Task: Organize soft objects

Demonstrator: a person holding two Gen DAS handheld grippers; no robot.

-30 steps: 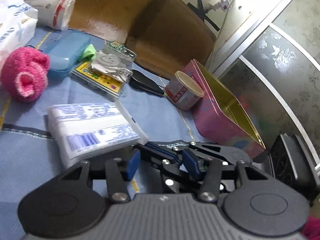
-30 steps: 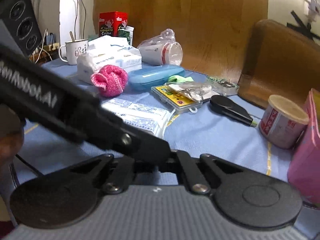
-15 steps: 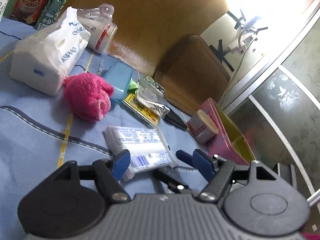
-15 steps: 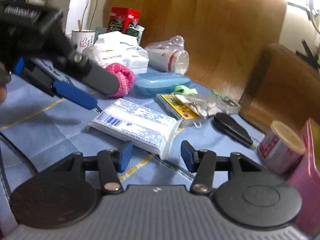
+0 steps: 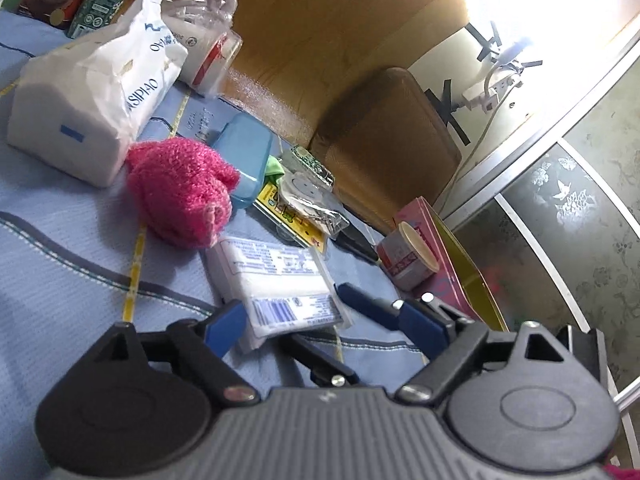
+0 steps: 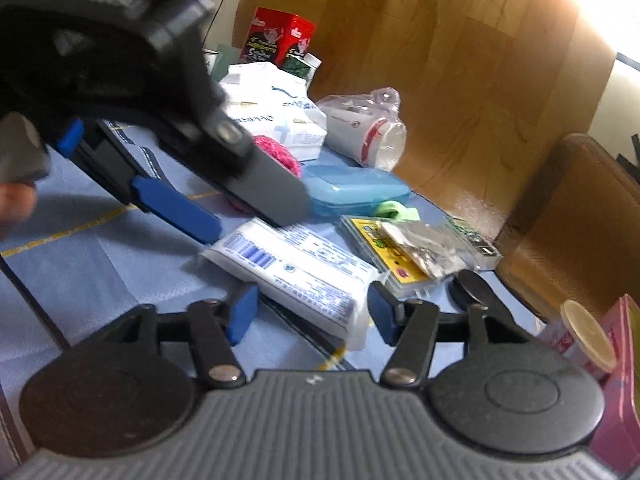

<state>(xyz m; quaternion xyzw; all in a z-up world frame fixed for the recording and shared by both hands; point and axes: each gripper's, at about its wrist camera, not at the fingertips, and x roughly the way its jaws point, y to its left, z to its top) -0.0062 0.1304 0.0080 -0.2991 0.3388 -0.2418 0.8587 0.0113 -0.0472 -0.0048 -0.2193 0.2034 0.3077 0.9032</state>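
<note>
Two grippers (image 5: 324,328) (image 6: 312,312), jaws apart, flanking tissue pack (image 6: 296,272)

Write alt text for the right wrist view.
The right gripper, jaws closing, straddles a flat white tissue pack on a blue tablecloth. The left gripper, jaws opening, reaches in above; a pink knitted ball sits behind.

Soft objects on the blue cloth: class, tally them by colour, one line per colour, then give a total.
White: 2, the flat tissue pack and the big tissue bag
Pink: 1, the knitted bundle
Total: 3
</note>
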